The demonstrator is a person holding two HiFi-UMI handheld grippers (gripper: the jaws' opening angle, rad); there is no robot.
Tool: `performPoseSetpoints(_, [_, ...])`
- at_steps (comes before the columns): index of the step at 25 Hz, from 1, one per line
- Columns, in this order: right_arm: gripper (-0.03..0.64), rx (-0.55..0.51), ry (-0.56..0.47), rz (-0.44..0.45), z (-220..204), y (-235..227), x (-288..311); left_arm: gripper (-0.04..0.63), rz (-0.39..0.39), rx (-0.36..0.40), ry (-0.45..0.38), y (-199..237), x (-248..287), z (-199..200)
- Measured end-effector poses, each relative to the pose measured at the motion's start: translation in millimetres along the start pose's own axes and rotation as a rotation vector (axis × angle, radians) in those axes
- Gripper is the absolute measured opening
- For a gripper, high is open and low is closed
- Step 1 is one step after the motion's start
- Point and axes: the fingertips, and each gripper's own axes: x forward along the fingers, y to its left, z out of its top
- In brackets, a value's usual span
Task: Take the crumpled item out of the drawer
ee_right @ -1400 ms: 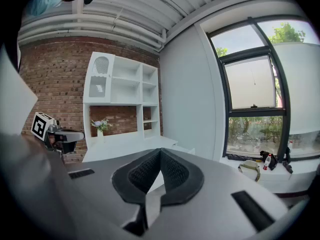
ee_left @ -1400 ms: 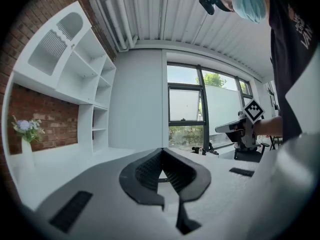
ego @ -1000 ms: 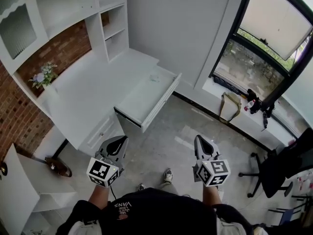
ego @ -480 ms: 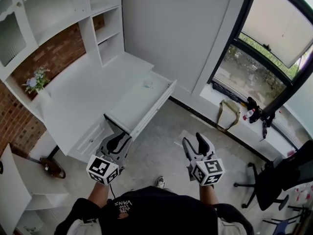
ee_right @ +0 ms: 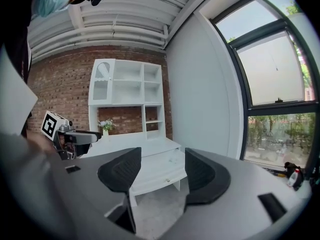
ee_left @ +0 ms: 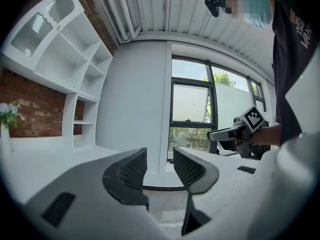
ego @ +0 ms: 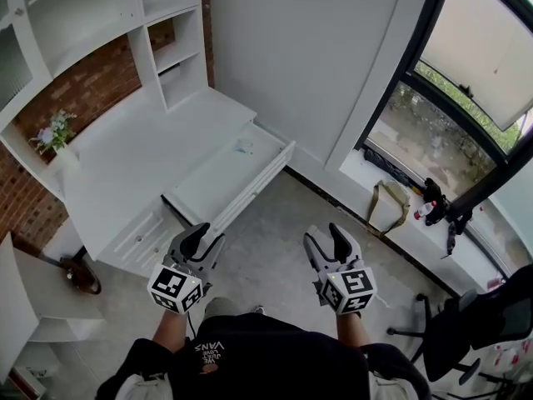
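Inside the open white drawer [ego: 250, 192], at its far end, the small crumpled item [ego: 243, 147] is lying, pale and wrinkly. Below the drawer, over the grey speckled floor [ego: 279, 219], the left gripper [ego: 202, 238] and right gripper [ego: 325, 240] are hovering. Their dark ribbed fingers [ee_right: 120, 170] have just been opening and are standing apart, holding nothing. Left of the drawer, the smooth white tabletop [ego: 133, 165] is reaching a red brick wall [ego: 83, 90].
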Motion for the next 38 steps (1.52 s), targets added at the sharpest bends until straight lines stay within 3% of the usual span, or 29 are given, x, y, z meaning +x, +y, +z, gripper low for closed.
performPoseSetpoints(7, [0.249,0.008,0.012,0.028,-8,-24,25,0.146,0.048,-0.014,0.041,5,22,-15])
performPoseSetpoints(13, [0.249,0.009,0.033,0.032,-11,-37,65,0.146,0.042,-0.03,0.051,29,54,-22])
performPoseSetpoints(28, [0.249,-0.036,0.043,0.029,40,-70,240,0.146,-0.011,-0.052,0.018,161,189,13])
performPoseSetpoints(38, [0.249,-0.062,0.059,0.052,49,-62,337,0.146,0.019,-0.05,0.017,242,210,12])
